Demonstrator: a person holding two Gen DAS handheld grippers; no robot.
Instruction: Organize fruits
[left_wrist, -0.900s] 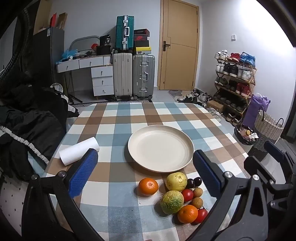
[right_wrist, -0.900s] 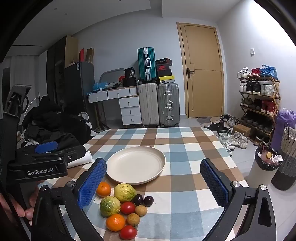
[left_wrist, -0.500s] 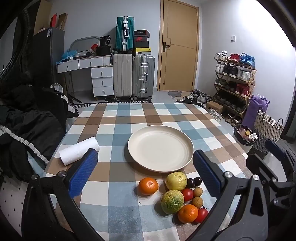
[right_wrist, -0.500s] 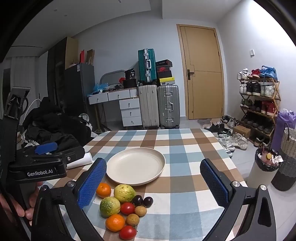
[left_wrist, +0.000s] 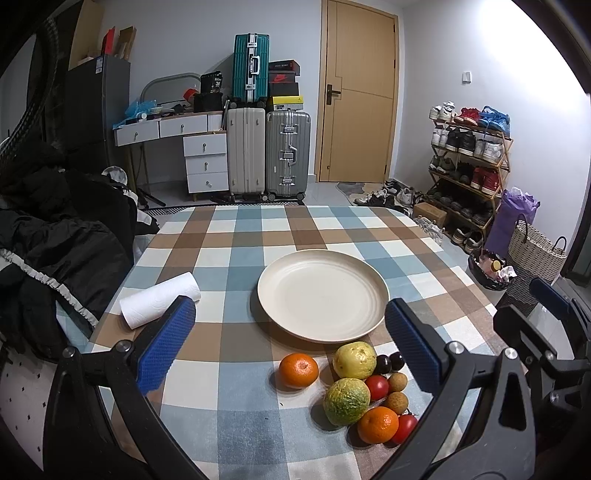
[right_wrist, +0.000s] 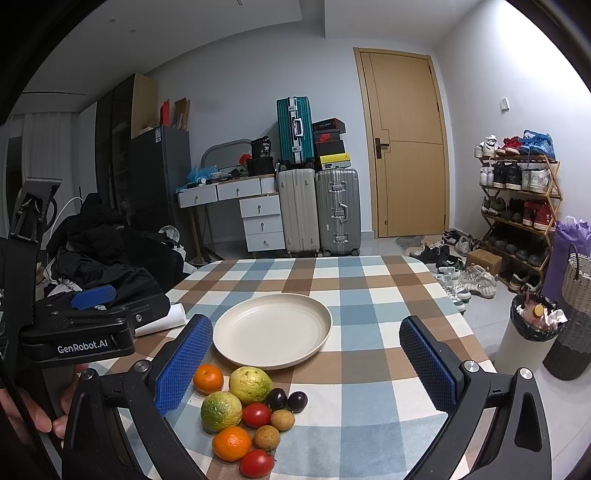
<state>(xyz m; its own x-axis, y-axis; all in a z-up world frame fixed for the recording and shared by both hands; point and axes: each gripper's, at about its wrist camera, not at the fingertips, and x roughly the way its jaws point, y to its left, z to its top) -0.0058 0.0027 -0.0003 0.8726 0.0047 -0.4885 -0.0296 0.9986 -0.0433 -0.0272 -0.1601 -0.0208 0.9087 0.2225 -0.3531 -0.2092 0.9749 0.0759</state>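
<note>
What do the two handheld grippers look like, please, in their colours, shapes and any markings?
Both the left gripper and the right gripper have black, angular plastic frames with silver bolts and two fingers faced with blue, finely textured pads. The left gripper's body bears white lettering "GenRobot.AI" and a blue tab.

Open cloth L of fruit cluster, plate behind, paper roll far L

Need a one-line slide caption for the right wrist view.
Open right gripper above a fruit cluster beside an empty cream plate on a checkered tablecloth.
</note>
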